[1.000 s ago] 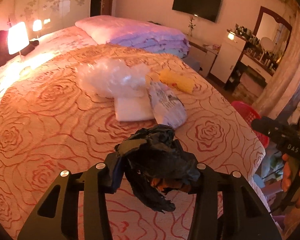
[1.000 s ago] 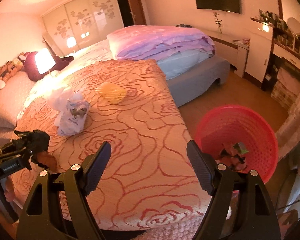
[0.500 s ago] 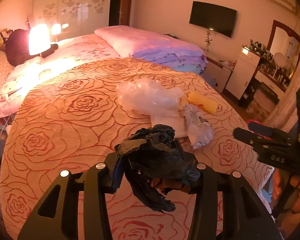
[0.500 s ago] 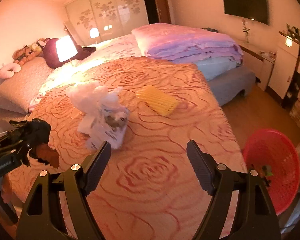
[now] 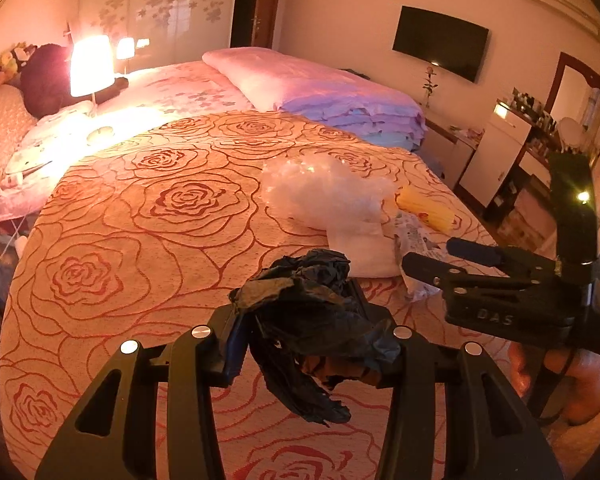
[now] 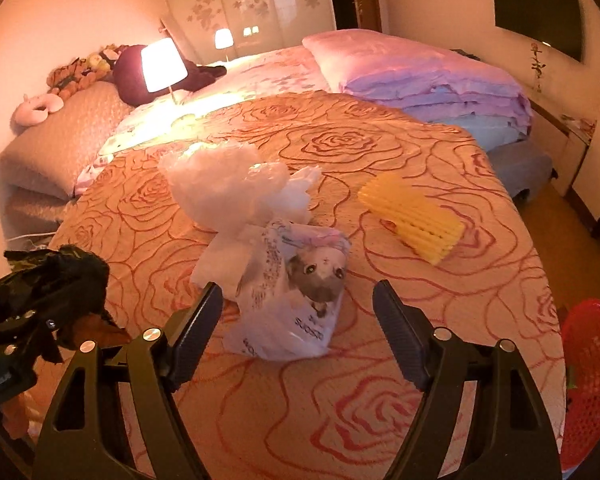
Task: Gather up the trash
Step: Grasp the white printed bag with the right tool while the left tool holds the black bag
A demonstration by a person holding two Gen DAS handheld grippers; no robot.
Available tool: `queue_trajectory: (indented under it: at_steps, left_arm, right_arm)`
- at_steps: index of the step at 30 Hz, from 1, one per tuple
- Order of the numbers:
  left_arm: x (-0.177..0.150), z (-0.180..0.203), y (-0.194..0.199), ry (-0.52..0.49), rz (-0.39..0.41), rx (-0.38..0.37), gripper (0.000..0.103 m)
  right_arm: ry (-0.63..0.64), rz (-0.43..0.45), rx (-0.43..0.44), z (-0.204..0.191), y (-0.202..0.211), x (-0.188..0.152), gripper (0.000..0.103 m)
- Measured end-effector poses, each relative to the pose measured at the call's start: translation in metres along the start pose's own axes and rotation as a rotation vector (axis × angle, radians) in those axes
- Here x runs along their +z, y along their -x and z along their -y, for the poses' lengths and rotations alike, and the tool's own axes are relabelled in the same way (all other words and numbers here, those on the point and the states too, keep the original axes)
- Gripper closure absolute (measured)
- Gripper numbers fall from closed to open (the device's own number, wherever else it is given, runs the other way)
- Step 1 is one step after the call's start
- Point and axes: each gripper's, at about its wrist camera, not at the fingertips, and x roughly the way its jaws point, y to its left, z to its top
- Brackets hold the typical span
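A lamp-lit bedroom, its bed (image 6: 380, 380) spread with a rose-patterned cover. The left gripper (image 5: 312, 344) pinches a crumpled black bag (image 5: 312, 320); the right gripper (image 6: 298, 328), jaws closing, frames a printed plastic bag (image 6: 296, 292) without gripping it. Clear plastic (image 6: 224, 188) and a yellow wrapper (image 6: 412, 216) remain uncollected; the red basket (image 6: 588, 380) waits at the bedside.

Home bedroom: bed (image 5: 148, 216), bedside lamp (image 5: 91, 65)

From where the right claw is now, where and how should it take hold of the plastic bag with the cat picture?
Grip the cat-print bag across its puffed near end, coming down from the near side. It lies lengthwise between the closing, still-empty right claw fingers, and the soft film should crush. Avoid the far end, tucked against the white tissue.
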Motion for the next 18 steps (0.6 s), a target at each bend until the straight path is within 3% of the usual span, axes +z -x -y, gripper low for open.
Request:
queue_trajectory:
  at_steps: [5,8,18]
  left_arm:
    - [-0.001,-0.003,-0.003,0.004,-0.006,-0.002,0.060]
    - [-0.001,-0.001,-0.004,0.001,-0.010,-0.003,0.060]
    - [-0.003,0.003,-0.007,-0.002,-0.014,0.005,0.060]
  right_arm:
    - [0.011,-0.033,0.007,0.001,-0.007,-0.005,0.053]
    - [0.026,-0.024,-0.004,0.001,-0.004,-0.009,0.058]
    - [-0.016,0.019,-0.041,0.020,0.020,-0.020,0.060]
